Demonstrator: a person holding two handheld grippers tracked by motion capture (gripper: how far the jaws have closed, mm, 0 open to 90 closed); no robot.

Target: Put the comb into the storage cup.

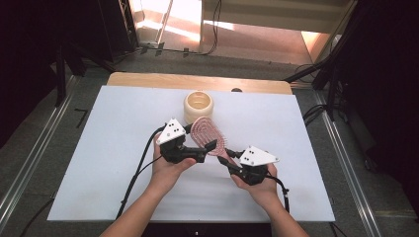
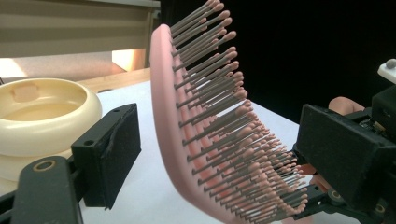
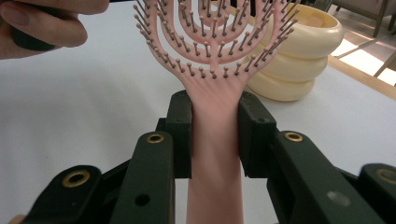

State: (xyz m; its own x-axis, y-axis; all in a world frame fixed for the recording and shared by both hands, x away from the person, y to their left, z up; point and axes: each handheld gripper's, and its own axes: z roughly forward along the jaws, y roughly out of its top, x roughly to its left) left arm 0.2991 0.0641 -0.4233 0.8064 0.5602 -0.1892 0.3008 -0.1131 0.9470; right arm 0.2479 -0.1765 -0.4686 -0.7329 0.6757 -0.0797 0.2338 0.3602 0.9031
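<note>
A pink vented hairbrush (image 1: 205,132) is held up over the white table top, its head toward the far side. My right gripper (image 1: 226,159) is shut on its handle; the right gripper view shows both black pads pressed against the pink neck (image 3: 215,93) of the brush, with my right gripper (image 3: 215,135) closed around it. My left gripper (image 1: 207,148) stands open around the brush head. In the left gripper view the bristled head (image 2: 210,140) stands between the widely spread jaws of my left gripper (image 2: 229,154), clear of the left pad (image 2: 112,154).
A cream ringed cup (image 1: 198,105) stands upright just behind the brush, also close by in the left gripper view (image 2: 42,121) and right gripper view (image 3: 299,51). The white board (image 1: 123,148) covers a wooden table (image 1: 197,80). Dark stands and cables flank the table.
</note>
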